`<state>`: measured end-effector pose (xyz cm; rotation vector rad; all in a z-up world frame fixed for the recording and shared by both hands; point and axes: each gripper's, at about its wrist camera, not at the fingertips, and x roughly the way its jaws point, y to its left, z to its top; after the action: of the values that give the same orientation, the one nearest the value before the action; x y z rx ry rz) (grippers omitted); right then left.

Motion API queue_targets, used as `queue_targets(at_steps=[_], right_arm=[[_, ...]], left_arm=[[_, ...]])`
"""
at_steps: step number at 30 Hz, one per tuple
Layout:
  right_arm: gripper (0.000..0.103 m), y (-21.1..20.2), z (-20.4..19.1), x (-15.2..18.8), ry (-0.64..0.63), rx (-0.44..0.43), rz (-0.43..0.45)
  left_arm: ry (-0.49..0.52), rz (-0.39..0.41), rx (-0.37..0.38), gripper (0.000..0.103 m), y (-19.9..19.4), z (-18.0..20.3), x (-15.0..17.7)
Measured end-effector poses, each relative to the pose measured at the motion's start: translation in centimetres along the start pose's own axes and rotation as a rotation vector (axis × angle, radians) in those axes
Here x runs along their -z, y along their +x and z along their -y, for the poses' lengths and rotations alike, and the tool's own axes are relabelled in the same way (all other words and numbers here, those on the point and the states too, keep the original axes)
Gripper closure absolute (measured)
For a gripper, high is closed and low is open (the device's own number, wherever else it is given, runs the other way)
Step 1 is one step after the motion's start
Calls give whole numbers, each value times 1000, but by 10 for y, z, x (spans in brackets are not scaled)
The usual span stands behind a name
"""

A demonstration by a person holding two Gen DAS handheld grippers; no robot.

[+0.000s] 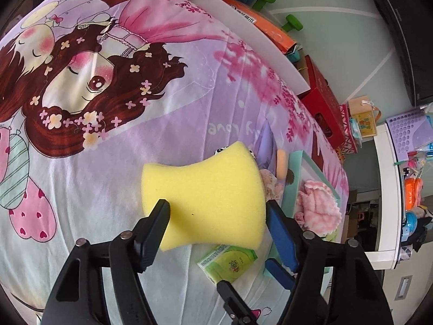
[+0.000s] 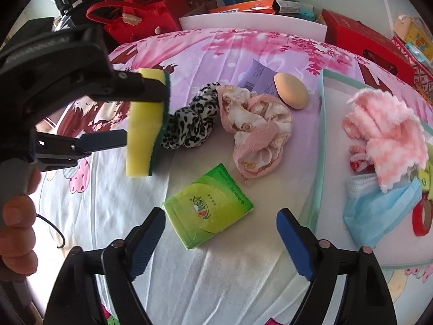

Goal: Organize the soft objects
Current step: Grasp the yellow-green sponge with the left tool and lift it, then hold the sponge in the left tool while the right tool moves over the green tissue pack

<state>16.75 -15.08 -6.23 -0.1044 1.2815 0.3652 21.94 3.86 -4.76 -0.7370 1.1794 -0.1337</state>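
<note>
— Cartoon-print bedsheet (image 2: pixel 216 270) fills both views, a wide-eyed girl in pink and brown across it, red boxes (image 2: pixel 370 43) and a red bag (image 2: pixel 135 19) crowding the far edge. What is the left gripper (image 1: pixel 216 211) doing?

— It pinches a yellow sponge (image 1: pixel 205 197) between its fingers, lifted off the sheet. The sponge bows inward at the waist under the squeeze. From the right wrist view the same sponge (image 2: pixel 146 124) hangs on edge, its dark green scouring face turned toward the pile of soft things.

— And the right gripper (image 2: pixel 220 233)?

— Spread wide, holding nothing. It hovers low above a green tissue pack (image 2: pixel 208 208) lying flat on the sheet, blue pads on either side of it.

— What else lies there?

— A leopard-print scrunchie (image 2: pixel 192 124) just beside the sponge, touching a crumpled pink-trimmed cloth (image 2: pixel 257 135). Past them sit a peach makeup puff (image 2: pixel 291 90) and a lilac packet (image 2: pixel 257 78).

— Where do things end up?

— A pale green tray (image 2: pixel 320 135) stands to the right. Inside it are a fluffy pink cloth (image 2: pixel 384 132), a blue face mask (image 2: pixel 379 214) and a roll of red tape (image 2: pixel 422 216).
</note>
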Motion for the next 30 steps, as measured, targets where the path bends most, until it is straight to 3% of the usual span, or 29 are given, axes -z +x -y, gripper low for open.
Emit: queue_targets(at_steps=[4,14,25,30], right_arm=[[7,1,-5,6,-10,9,23],[7,4,-12,14,-18,55,75],[7,1,-9,26,2,28,94],[7,7,-19,27,-18,44,93]], left_arm=[[-10,17,21,30,-2,-4,4],[-32,36,116,30,-11,-26,20],[-19,38,114,29,-20,-35,50],[-23,85,95,29,-31,-43,58]])
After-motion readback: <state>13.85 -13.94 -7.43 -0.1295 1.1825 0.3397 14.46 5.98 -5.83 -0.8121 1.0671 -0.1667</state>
